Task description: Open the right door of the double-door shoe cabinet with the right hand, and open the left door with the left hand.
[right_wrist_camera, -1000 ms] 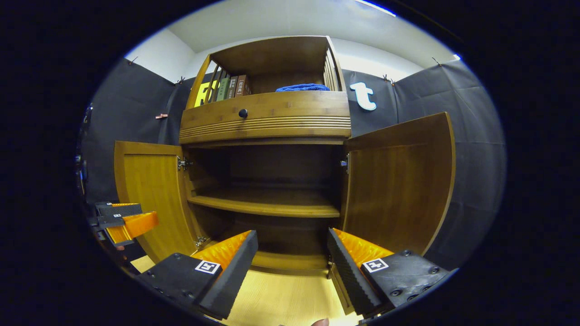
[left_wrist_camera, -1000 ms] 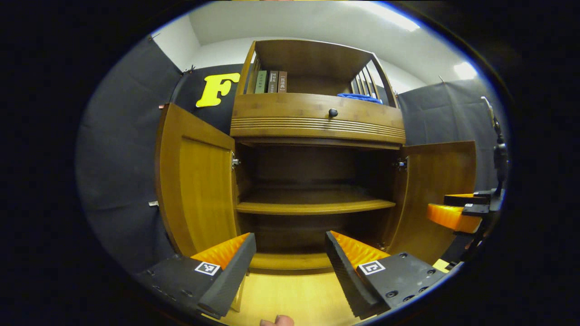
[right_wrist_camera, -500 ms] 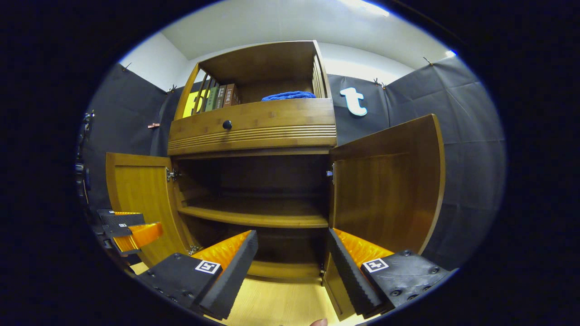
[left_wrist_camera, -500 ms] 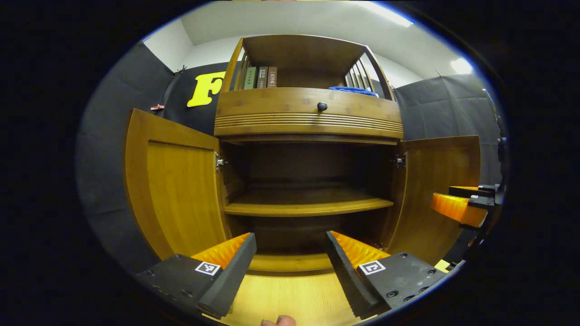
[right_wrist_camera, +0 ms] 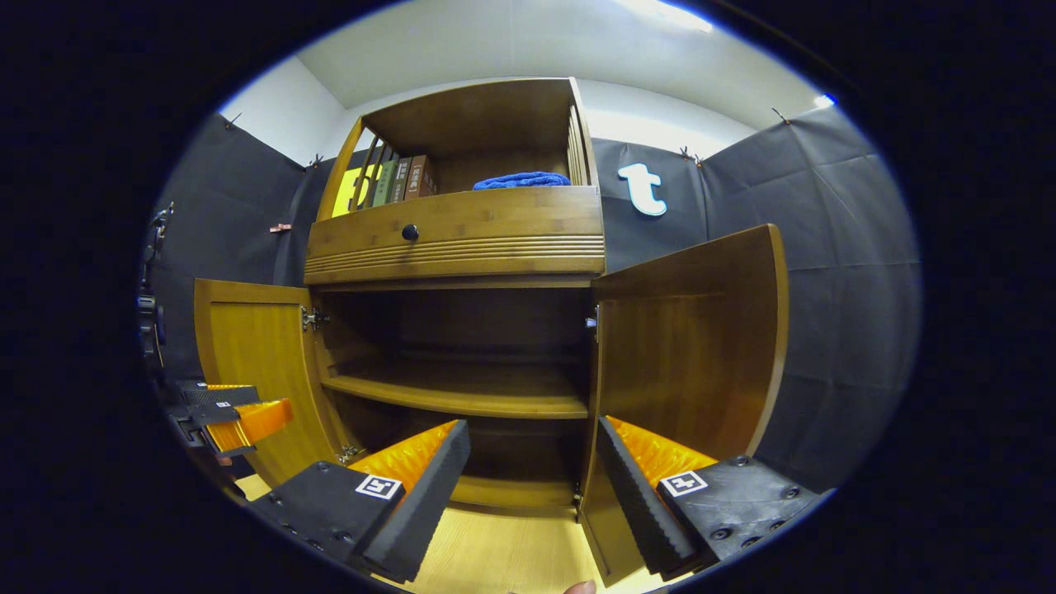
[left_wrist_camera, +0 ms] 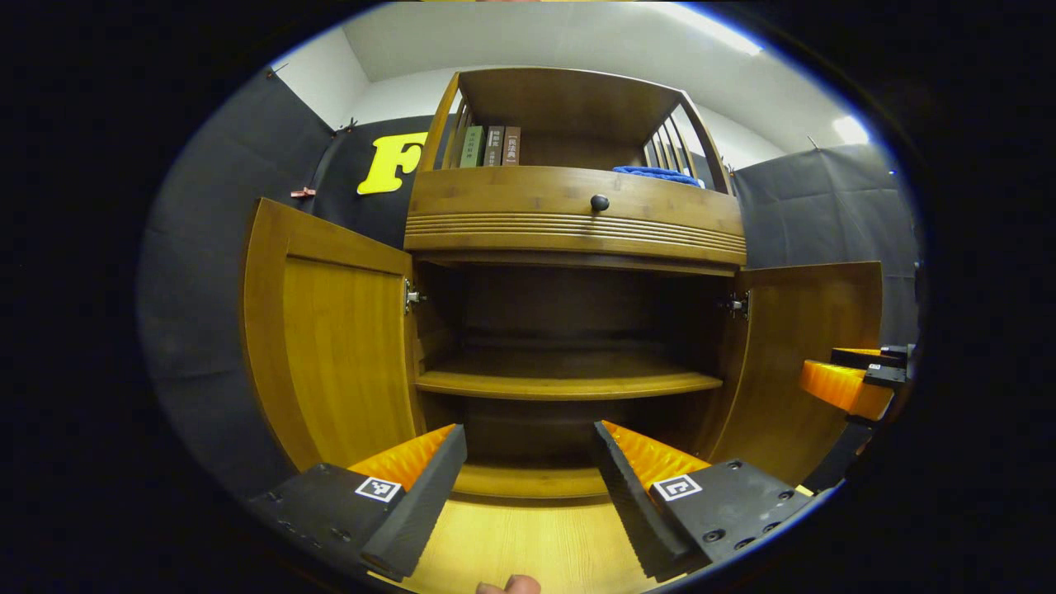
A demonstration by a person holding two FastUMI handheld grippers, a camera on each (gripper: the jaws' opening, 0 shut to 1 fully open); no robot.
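1. While both doors of the shoe cabinet (left_wrist_camera: 569, 223) stand swung out, the left gripper view has the left door (left_wrist_camera: 330, 338) at the left of the frame, hinged at its right edge and angled outward from the dark interior.
2. At frame centre in that view, an inner shelf (left_wrist_camera: 569, 381) crosses the open compartment; above it sits a drawer front with a round black knob (left_wrist_camera: 600, 202).
3. On the top ledge, books (left_wrist_camera: 492, 147) stand at the upper left and a blue cloth (left_wrist_camera: 660, 174) lies at the upper right.
4. Along the bottom, the left gripper (left_wrist_camera: 528, 478) has its fingers spread apart, grasping nothing, with pale wood floor (left_wrist_camera: 528, 544) between them.
5. Farther right hangs the right door (left_wrist_camera: 804, 363), open, and at the right edge the right gripper (left_wrist_camera: 850, 384) appears near that door; from here I cannot tell whether they touch.
6. In the right gripper view, the left gripper (right_wrist_camera: 235, 412) shows at the lower left, beside the left door (right_wrist_camera: 247, 363).
7. Centre frame holds the cabinet (right_wrist_camera: 458, 239) and its shelf (right_wrist_camera: 462, 396).
8. At the bottom, the right gripper (right_wrist_camera: 532, 483) is spread wide and released.
9. The right door (right_wrist_camera: 689, 355) fills the right-centre, its lower edge just beside the right finger (right_wrist_camera: 643, 495).
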